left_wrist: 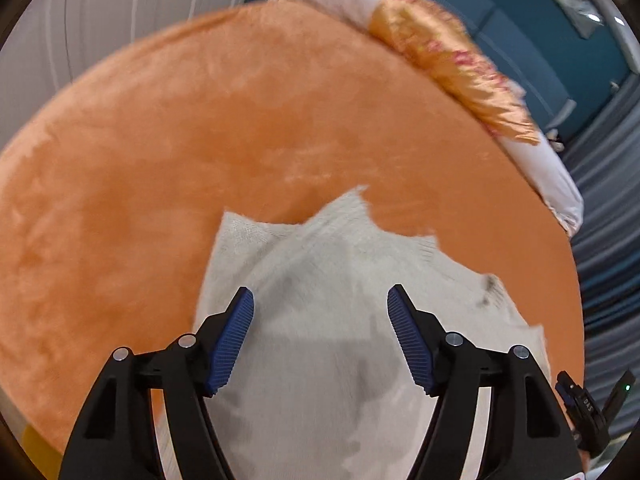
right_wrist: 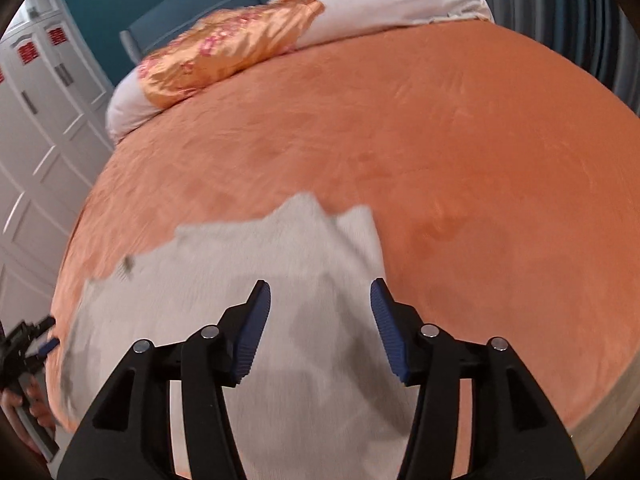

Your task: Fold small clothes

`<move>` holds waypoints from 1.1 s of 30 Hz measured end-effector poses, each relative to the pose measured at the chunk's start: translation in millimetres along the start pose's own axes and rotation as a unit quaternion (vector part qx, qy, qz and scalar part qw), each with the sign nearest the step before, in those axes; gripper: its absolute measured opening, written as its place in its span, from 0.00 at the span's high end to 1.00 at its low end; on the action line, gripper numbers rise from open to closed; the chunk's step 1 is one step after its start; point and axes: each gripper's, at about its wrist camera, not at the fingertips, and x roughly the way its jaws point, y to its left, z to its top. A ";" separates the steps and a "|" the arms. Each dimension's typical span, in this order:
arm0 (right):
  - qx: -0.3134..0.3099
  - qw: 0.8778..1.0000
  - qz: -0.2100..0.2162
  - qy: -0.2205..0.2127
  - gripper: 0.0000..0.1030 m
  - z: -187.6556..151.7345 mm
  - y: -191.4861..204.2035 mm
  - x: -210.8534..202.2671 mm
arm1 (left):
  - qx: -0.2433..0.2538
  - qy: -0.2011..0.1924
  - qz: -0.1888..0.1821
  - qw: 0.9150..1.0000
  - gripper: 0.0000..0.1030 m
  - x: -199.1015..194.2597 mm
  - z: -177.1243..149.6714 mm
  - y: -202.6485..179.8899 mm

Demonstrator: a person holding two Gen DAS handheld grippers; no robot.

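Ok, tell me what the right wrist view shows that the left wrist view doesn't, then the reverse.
Only the right wrist view shows the white panelled wardrobe doors and a hand at its left edge. Only the left wrist view shows a plain pale wall beyond the bed. Both show the white knit garment spread on the orange bedspread, the orange satin pillow, and open jaws: left gripper, right gripper.

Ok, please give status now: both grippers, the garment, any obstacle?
Left gripper open, empty. Right gripper open, empty. White knit garment lying on orange bedspread, not gripped. No obstacle visible.
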 end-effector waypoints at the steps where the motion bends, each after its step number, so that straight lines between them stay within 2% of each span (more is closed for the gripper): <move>1: 0.001 1.000 -0.003 0.005 0.51 3.2 0.1 7.1 | -0.004 0.012 -0.004 1.000 0.35 11.0 3.6 2.7; 3: -0.010 1.000 -0.018 0.023 0.51 6.1 3.0 27.9 | -0.006 0.019 0.004 1.000 0.38 25.4 6.8 4.5; 4: -0.027 0.999 -0.031 0.030 0.69 7.7 7.5 37.2 | -0.001 0.016 0.010 1.000 0.50 29.4 8.6 3.5; 5: -0.045 0.998 -0.037 0.040 0.83 6.9 11.7 43.6 | 0.010 0.012 0.020 1.000 0.62 31.1 9.9 2.7; 6: -0.054 0.997 -0.031 0.043 0.93 7.6 15.6 43.1 | 0.028 0.013 0.033 0.999 0.93 32.4 11.7 -0.9; 7: -0.057 0.998 -0.013 0.015 0.94 10.4 19.2 30.9 | 0.036 0.010 0.030 0.999 0.98 30.4 14.3 -3.2; 11: -0.018 0.997 0.033 -0.072 0.94 31.3 9.7 -19.8 | 0.049 -0.033 0.025 0.998 0.99 10.3 25.3 -4.0; 12: -0.010 0.996 0.034 -0.078 0.94 35.2 5.8 -19.2 | 0.046 -0.034 0.027 0.998 0.99 11.3 28.0 -1.0; 13: -0.004 0.997 0.030 -0.073 0.94 36.6 0.5 -13.3 | 0.047 -0.030 0.036 0.998 0.99 17.5 29.8 0.9; 16: -0.011 0.999 -0.031 0.028 0.94 25.5 -18.3 57.5 | 0.052 0.000 0.079 0.996 0.98 51.3 24.1 13.7; 17: -0.017 0.999 -0.034 0.036 0.94 16.3 -24.3 72.3 | 0.048 -0.007 0.082 0.995 0.98 55.5 20.6 18.1; 21: -0.004 0.999 -0.040 0.017 0.90 23.1 -14.3 45.2 | 0.012 -0.008 0.071 0.997 0.95 38.7 24.2 18.5; 23: -0.013 0.998 -0.051 -0.019 0.89 20.4 -5.9 14.4 | 0.018 -0.036 0.068 0.997 0.95 13.7 21.6 7.4; 25: -0.030 0.998 -0.031 -0.046 0.89 9.2 8.3 -19.4 | 0.048 -0.073 0.056 0.995 0.92 -23.6 8.0 -11.5; 27: -0.054 0.998 0.013 -0.043 0.89 -12.5 33.7 -39.7 | 0.085 -0.079 0.028 0.993 0.82 -52.2 -21.6 -36.6; 28: -0.078 0.996 0.044 -0.028 0.89 -32.3 54.3 -47.8 | 0.101 -0.073 0.017 0.992 0.80 -57.4 -36.9 -47.6; 31: -0.146 0.985 0.089 0.019 0.89 -82.2 107.3 -49.2 | 0.154 -0.018 -0.009 0.988 0.79 -47.4 -91.7 -83.6; 33: -0.205 0.974 0.086 0.043 0.90 -121.0 139.8 -38.8 | 0.186 0.010 0.016 0.982 0.79 -29.2 -124.6 -98.8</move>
